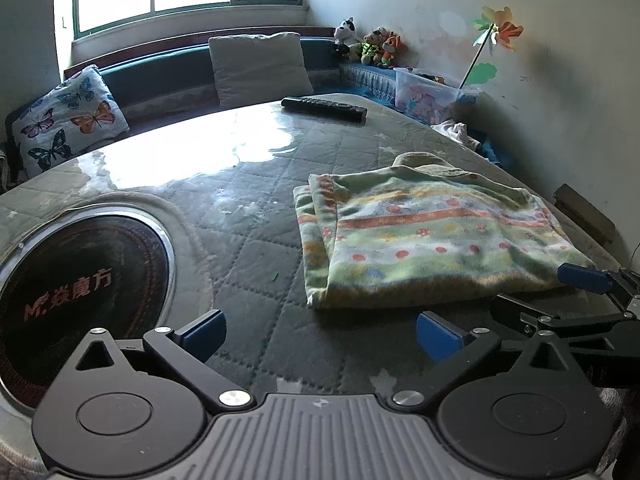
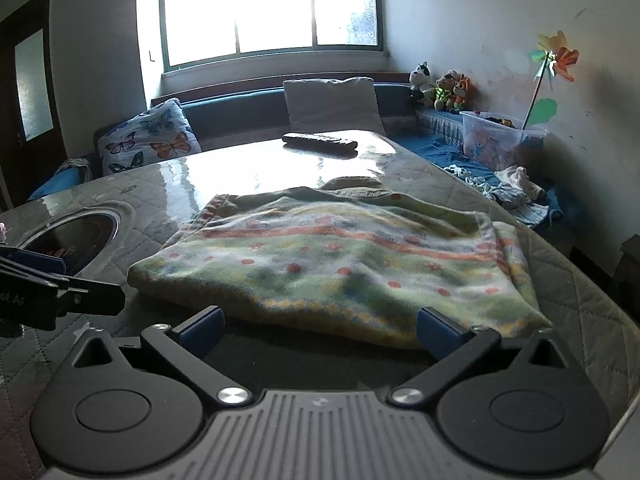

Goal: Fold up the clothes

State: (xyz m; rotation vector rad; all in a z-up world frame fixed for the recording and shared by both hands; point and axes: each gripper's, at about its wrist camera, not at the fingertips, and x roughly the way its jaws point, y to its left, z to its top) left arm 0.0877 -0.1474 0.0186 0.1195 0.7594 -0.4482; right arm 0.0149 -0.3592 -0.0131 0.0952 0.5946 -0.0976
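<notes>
I've got the left gripper (image 1: 320, 330) low over the desk (image 1: 248, 240), fingers (image 1: 204, 330) spread wide, nothing between them. It sits just left of the folded garment (image 1: 432, 236), not touching it. The right gripper (image 2: 320, 326) is also spread wide w/ nothing held; its fingers (image 2: 438, 332) sit right at the near edge of the garment, and I can't tell if they touch the cloth.

The garment is a fleecy green piece w/ orange stripes and red dots, folded into a rough rectangle, lying flat on the quilted, glossy desk cover. In the left wrist view it's right of centre; in the right wrist view it fills the middle, just beyond the fingers. A folded-over layer shows along one side edge, collar end pointing far.

Left of the garment, set into the desk, is a round black burner (image 1: 80, 296) w/ a metal rim. At the far end of the desk lies a black remote (image 1: 324, 109), well apart from the garment. Beyond that, a bench w/ a butterfly pillow (image 1: 68, 120), a plain grey cushion (image 1: 260, 68), plush toys (image 1: 370, 46) in the far right corner, a clear bin (image 1: 430, 94) and a paper pinwheel (image 1: 498, 30) by the right wall. Window (image 2: 268, 8) blown out w/ glare.
</notes>
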